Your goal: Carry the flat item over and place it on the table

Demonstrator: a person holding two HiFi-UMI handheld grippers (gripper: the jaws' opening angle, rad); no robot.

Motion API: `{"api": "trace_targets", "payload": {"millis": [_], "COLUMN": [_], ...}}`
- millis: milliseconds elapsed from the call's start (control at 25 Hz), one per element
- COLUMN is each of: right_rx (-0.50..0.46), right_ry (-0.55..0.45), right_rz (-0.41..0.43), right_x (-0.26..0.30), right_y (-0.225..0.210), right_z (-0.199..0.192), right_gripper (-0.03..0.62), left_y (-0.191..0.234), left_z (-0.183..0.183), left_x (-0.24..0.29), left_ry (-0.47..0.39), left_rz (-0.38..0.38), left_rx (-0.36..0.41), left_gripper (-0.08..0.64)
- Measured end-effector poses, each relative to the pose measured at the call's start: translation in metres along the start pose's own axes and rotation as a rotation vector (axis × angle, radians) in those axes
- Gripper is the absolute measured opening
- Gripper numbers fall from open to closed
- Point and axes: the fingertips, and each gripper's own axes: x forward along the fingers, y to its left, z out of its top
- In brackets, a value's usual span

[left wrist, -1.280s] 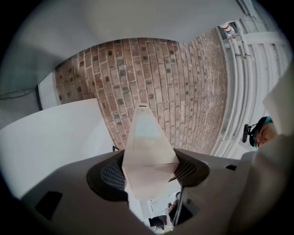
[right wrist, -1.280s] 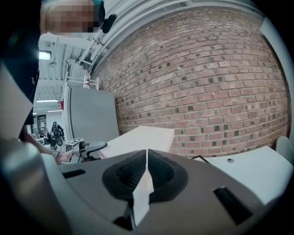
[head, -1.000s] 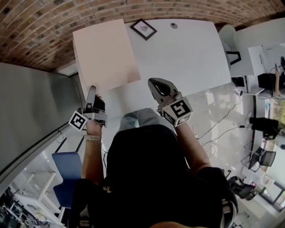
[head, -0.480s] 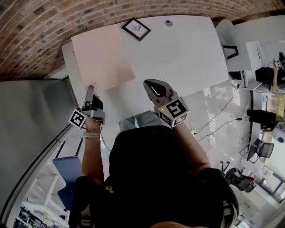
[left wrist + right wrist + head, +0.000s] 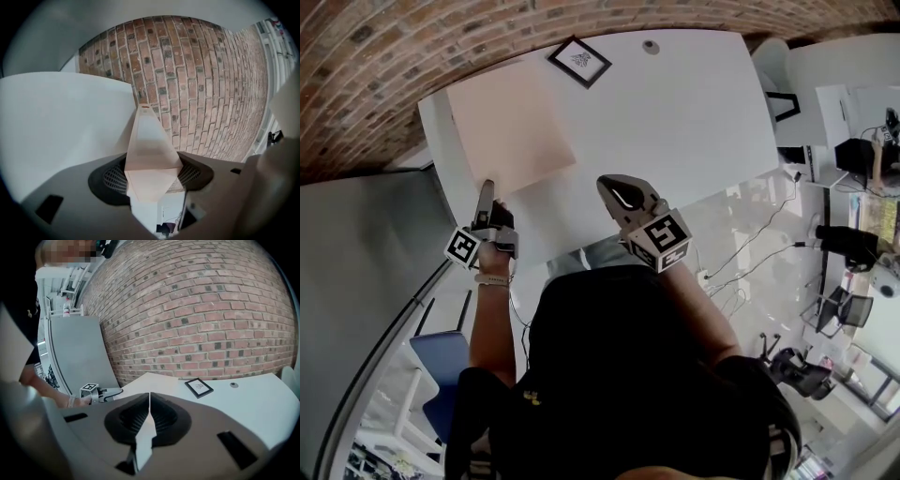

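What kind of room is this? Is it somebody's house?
Probably an office or workroom, not a home. A big white table stands against a brick wall, cables trail across the shiny floor, and another desk and a black chair stand nearby.

Change over the last second, head view: the flat panel [image 5: 511, 131] carried in the left tongs [image 5: 485, 192] has come down from a raised, tilted position; it now looks smaller and lower, close over the left part of the counter [image 5: 694, 112]; a bare strip of counter now shows along its left edge, where the panel earlier reached past it. The left tongs have sunk with the panel; the right tongs [image 5: 609, 185] have also dropped, drifting slightly left near the counter's front edge.
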Motion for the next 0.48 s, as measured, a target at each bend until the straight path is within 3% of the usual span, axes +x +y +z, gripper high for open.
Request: {"api": "trace_targets", "payload": {"millis": [240,480], "right_rx": [0.003,0.004], "right_ry": [0.016,0.030], "right_rz": [0.003,0.009], "right_x": [-0.003,-0.001], "right_y": [-0.003,-0.003], "right_z": [-0.004,-0.011], "right_gripper": [0.015,0.015], "left_y": [0.009,0.031], "left_z": [0.003,0.006], "left_x": [0.007,0.012], "left_ry": [-0.034,-0.043], "left_rz": [0.004,0.088], "left_rx": [-0.032,0.058], "left_gripper": [0.291,0.293]}}
